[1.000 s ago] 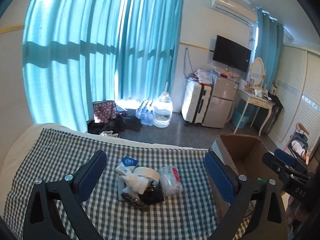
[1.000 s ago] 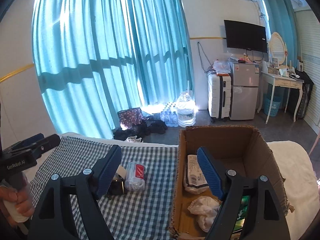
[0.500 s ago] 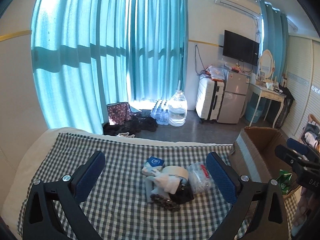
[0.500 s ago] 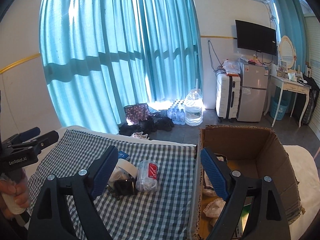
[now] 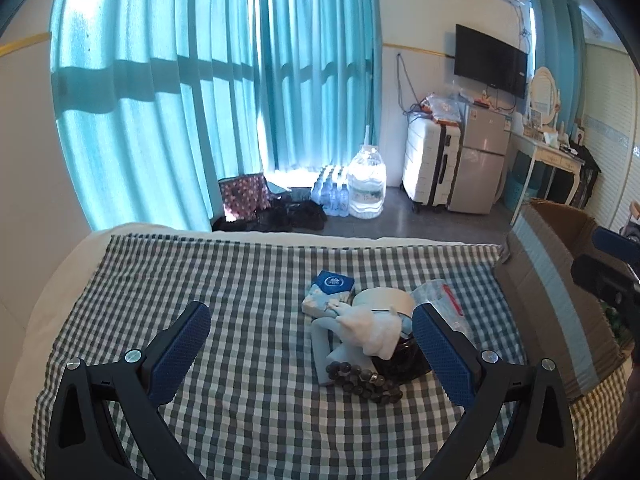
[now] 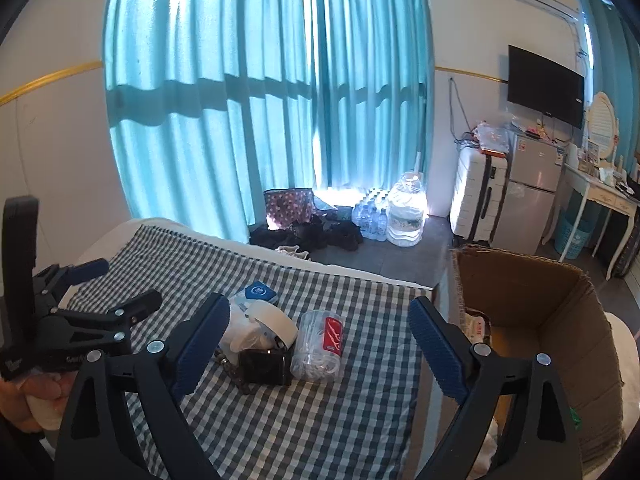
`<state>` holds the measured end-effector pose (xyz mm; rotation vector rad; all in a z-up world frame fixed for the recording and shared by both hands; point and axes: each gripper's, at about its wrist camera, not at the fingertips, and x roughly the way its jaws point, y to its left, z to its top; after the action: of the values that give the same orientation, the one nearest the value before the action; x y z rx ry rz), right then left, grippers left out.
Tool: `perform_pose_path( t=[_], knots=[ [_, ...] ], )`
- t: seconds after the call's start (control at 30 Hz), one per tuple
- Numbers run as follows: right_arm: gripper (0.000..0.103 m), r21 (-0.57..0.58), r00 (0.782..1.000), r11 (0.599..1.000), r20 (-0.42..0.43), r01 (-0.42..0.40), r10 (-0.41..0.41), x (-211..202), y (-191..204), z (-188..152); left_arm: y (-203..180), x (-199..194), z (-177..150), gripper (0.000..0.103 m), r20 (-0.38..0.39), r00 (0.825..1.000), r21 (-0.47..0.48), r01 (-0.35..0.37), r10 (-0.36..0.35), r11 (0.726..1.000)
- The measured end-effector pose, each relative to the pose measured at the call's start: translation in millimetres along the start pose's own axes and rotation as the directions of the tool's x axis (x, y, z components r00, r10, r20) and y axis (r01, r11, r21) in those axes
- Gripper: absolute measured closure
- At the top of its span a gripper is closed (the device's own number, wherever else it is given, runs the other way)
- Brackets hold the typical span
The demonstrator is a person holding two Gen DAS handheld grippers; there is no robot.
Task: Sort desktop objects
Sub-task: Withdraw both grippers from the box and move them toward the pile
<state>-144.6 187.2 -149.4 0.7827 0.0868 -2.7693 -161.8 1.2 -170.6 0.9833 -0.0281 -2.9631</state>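
clearly the left gripper [image 5: 310, 334], jaws wide and empty, is nearer the pile [image 5: 368, 328], which lies just ahead, toward its right finger; the right gripper [image 6: 320, 342], also wide and empty, hangs between pile and box [image 6: 560, 320].

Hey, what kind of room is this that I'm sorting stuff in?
Most likely a bedroom or small studio: the checked cloth seems to cover a bed, and a suitcase, mini fridge and dressing table line the far wall.

Both wrist views face curtains [image 5: 224, 92] over checked cloth [image 5: 256, 280]; share item pile [image 6: 272, 336].
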Motion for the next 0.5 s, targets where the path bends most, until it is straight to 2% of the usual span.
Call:
perform_pose_path(
  t=[0.23, 0.33, 0.5],
  knots=[
    [0.012, 0.005, 0.996, 1.000, -0.088, -0.006, 0.006, 43, 5, -9, -6, 36, -12, 0.000, -0.056, 0.998, 0.007, 0.015, -0.015, 1.000],
    [0.012, 0.047, 0.992, 0.998, -0.117, -0.047, 0.052, 59, 4, -6, -8, 53, -22, 0.000, -0.088, 0.996, 0.019, 0.026, -0.025, 0.999],
    [0.012, -0.006, 0.988, 1.000, -0.152, 0.004, -0.005, 90, 8, -4, -10, 76, -43, 0.000, -0.179, 0.983, 0.002, 0.051, -0.050, 0.999]
  ],
)
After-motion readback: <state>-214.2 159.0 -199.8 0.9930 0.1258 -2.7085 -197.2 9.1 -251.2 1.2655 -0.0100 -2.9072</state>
